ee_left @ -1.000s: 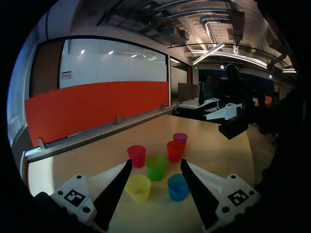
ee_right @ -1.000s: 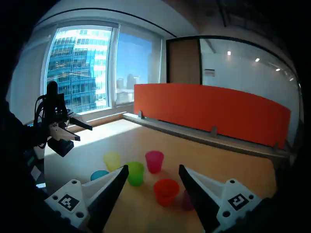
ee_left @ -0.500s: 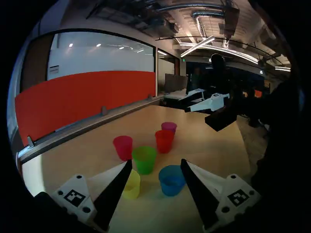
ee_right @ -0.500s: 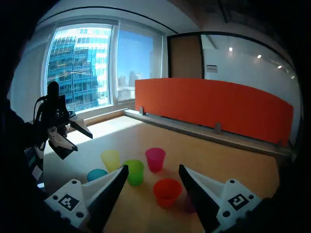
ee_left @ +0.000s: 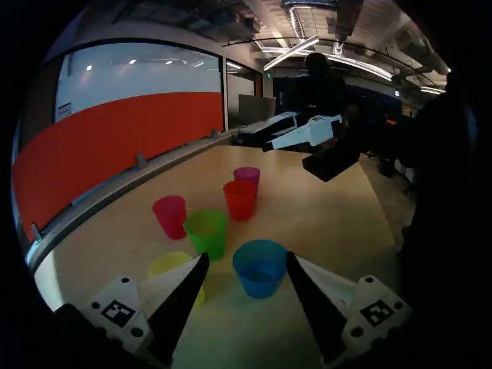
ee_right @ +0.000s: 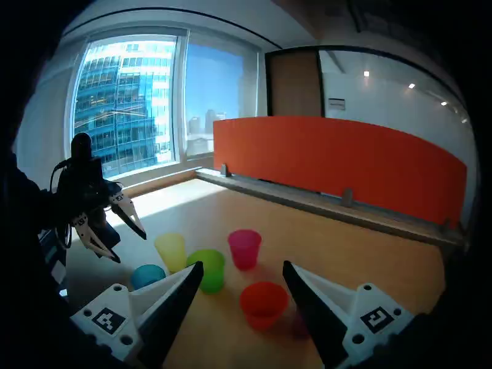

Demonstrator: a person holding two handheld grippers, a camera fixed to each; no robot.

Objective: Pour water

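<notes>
Several small plastic cups stand clustered on a pale wooden table (ee_left: 320,215). In the left gripper view the blue cup (ee_left: 260,268) sits just beyond my left gripper (ee_left: 246,258), which is open and empty. Its left finger partly covers the yellow cup (ee_left: 169,267). Farther off stand the green cup (ee_left: 206,232), pink cup (ee_left: 170,216), red cup (ee_left: 240,199) and purple cup (ee_left: 247,177). My right gripper (ee_right: 242,267) is open and empty above the red cup (ee_right: 263,304), with the green cup (ee_right: 208,269), pink cup (ee_right: 244,248), yellow cup (ee_right: 171,251) and blue cup (ee_right: 147,277) beyond.
An orange partition (ee_right: 344,166) with a metal rail runs along the table's far side. Large windows (ee_right: 129,104) stand beyond the table's end. The left gripper (ee_right: 130,248) hangs open over the blue cup, and the right gripper (ee_left: 252,140) hovers behind the purple cup.
My left gripper has dropped and moved in toward the blue cup, which now sits between its fingertips. The right gripper has hardly moved.
</notes>
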